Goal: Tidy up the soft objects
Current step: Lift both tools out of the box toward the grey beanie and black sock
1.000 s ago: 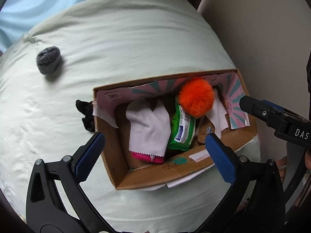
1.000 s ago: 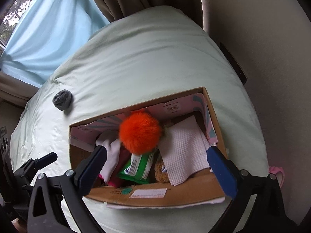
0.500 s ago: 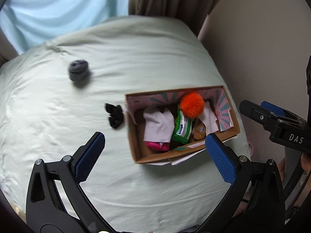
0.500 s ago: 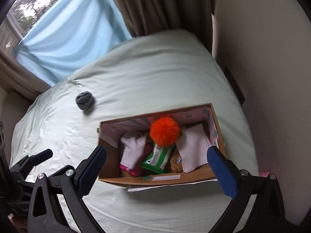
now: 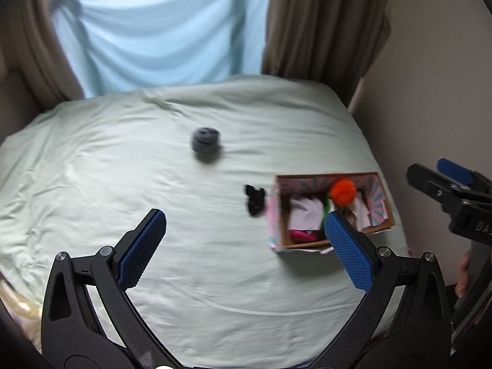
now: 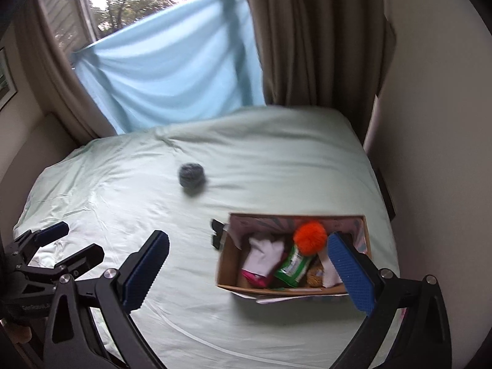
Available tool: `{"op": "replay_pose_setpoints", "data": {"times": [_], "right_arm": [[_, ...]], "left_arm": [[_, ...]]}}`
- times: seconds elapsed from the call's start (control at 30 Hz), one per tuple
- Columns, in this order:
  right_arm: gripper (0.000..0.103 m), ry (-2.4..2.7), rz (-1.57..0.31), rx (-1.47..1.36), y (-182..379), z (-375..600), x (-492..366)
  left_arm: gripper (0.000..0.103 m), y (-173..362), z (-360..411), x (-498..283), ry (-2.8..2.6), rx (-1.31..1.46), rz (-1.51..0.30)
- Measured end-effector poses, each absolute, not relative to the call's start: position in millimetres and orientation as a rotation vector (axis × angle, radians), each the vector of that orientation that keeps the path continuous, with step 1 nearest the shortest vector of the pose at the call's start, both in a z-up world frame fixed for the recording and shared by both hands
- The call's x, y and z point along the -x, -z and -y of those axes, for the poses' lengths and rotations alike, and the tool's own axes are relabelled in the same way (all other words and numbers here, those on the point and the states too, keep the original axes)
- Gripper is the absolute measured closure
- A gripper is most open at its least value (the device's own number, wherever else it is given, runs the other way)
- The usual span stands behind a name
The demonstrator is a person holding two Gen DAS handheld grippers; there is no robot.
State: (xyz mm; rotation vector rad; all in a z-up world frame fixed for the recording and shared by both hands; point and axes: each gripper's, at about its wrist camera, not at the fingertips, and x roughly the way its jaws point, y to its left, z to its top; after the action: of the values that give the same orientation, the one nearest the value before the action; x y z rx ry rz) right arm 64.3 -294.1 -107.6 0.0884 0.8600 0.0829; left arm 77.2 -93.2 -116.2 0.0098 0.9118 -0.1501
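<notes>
A cardboard box (image 5: 278, 215) (image 6: 224, 264) stands on the pale green bed at the right. It holds an orange pompom (image 5: 343, 191) (image 6: 310, 236), white cloths (image 6: 265, 253), a green wipes pack (image 6: 292, 266) and something pink. A grey rolled sock ball (image 5: 205, 144) (image 6: 191, 177) lies mid-bed. A black soft item (image 5: 254, 200) (image 6: 217, 233) lies against the box's left side. My left gripper (image 5: 244, 247) is open and empty, well back from the box. My right gripper (image 6: 249, 273) is open and empty too.
The bed (image 5: 123, 184) (image 6: 276, 160) fills the view. A light blue cloth (image 6: 172, 73) and brown curtains (image 6: 313, 37) hang behind it. A wall (image 6: 436, 123) runs along the bed's right side, close to the box.
Both grippers have pulled far back and up from the box, so the whole bed and window show now. The box contents, sock ball and black item have not moved.
</notes>
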Motion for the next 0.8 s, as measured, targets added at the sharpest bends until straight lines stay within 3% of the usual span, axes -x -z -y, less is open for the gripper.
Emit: {"op": "replay_pose_setpoints", "data": {"times": [0.8], "right_arm": [[0.000,0.047,-0.717,-0.077,64.5,149.4,-20.5]], "left_arm": [[0.000,82.1,-66.6,-51.3,0.174,0.008,-0.724]]}}
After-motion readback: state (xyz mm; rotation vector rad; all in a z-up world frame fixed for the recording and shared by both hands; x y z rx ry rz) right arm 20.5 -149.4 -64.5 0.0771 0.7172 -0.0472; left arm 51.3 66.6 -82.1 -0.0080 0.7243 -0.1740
